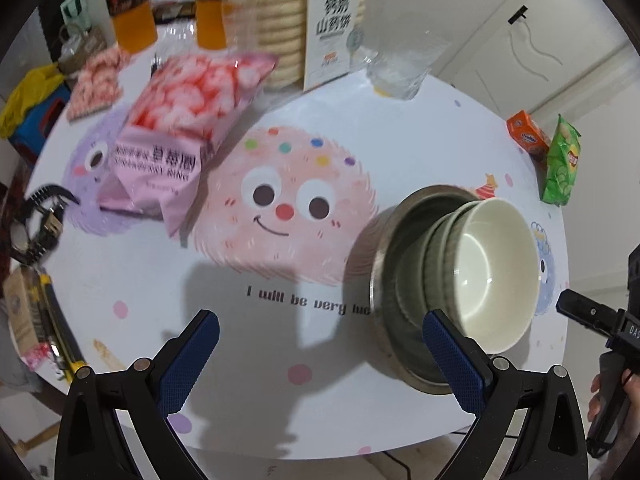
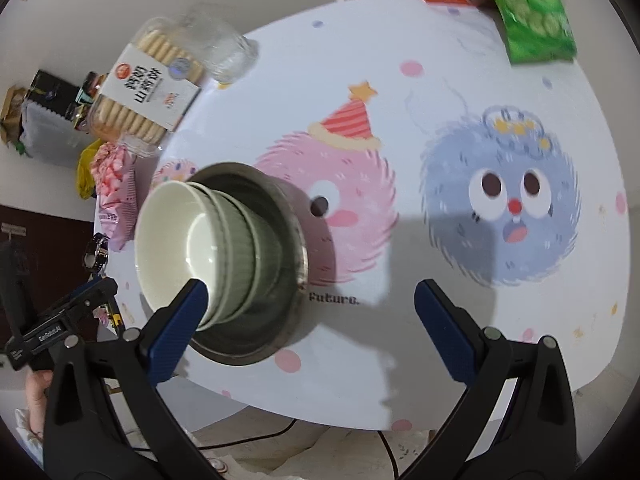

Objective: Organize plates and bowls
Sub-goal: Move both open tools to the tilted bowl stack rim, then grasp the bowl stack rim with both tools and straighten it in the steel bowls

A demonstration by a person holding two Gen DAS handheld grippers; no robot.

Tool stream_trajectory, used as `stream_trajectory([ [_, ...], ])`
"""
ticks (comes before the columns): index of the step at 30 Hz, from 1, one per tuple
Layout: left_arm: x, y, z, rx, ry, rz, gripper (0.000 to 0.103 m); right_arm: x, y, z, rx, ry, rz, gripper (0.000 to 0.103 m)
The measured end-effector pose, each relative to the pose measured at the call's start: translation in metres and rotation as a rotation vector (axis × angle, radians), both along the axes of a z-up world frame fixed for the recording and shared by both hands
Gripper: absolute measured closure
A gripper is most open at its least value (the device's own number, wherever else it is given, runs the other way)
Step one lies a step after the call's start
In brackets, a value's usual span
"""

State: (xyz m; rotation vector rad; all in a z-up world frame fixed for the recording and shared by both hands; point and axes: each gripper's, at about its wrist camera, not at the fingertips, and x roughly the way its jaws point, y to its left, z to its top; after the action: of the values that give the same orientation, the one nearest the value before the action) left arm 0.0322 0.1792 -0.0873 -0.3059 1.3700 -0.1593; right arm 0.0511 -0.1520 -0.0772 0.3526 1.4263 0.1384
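Both pairs of jaws are standing wide apart with nothing between them. The left gripper (image 1: 320, 344) is hanging over bare table (image 1: 280, 272), and its blue pads (image 1: 452, 360) are gripping nothing; the pad on the right edge of that view is overlapping the near rim of the bowl stack without any visible press on it. The right gripper (image 2: 312, 320) is likewise hovering empty, its left-hand pad (image 2: 180, 332) sitting in front of the stack's rim in the picture.

The stack is lying between the two grippers, just off to the side of each: a white bowl (image 1: 496, 272) is nesting on top of a green ribbed bowl (image 1: 436, 264), and both are sitting inside a steel bowl (image 1: 404, 248) that is resting on the table. The stack is appearing tilted toward the camera in both views.

Farther out, a pink snack bag (image 1: 180, 128) is lying on the cartoon-printed tablecloth, with a box of round biscuits (image 1: 296, 28), two orange juice bottles (image 1: 132, 20) and a clear glass (image 1: 396, 68) behind it. A green chip bag (image 1: 560, 164) and an orange box (image 1: 528, 136) are sitting at the far table edge.
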Motion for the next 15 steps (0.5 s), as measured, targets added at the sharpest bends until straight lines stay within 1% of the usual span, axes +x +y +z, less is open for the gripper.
stream_trajectory([
  [2,0.002,-0.001,-0.009,-0.030,0.010,-0.007,0.000,0.000,-0.003,-0.007,0.004,0.015,-0.005,0.000],
  [4,0.003,-0.004,-0.014,-0.038,0.013,-0.015,0.000,-0.001,-0.005,-0.013,0.012,0.026,-0.010,0.000],
  [6,0.005,-0.008,-0.022,-0.026,0.021,-0.033,0.000,-0.001,-0.005,-0.019,0.015,0.037,-0.009,0.000],
  [10,0.008,-0.005,-0.037,-0.061,0.062,-0.033,0.001,-0.001,-0.006,-0.029,0.023,0.053,-0.003,0.000],
  [12,0.009,-0.005,-0.041,-0.057,0.072,-0.038,0.005,-0.001,-0.007,-0.034,0.022,0.061,-0.002,0.000],
  [15,0.011,-0.005,-0.045,-0.055,0.090,-0.042,0.008,-0.001,-0.006,-0.039,0.029,0.073,0.001,0.000],
])
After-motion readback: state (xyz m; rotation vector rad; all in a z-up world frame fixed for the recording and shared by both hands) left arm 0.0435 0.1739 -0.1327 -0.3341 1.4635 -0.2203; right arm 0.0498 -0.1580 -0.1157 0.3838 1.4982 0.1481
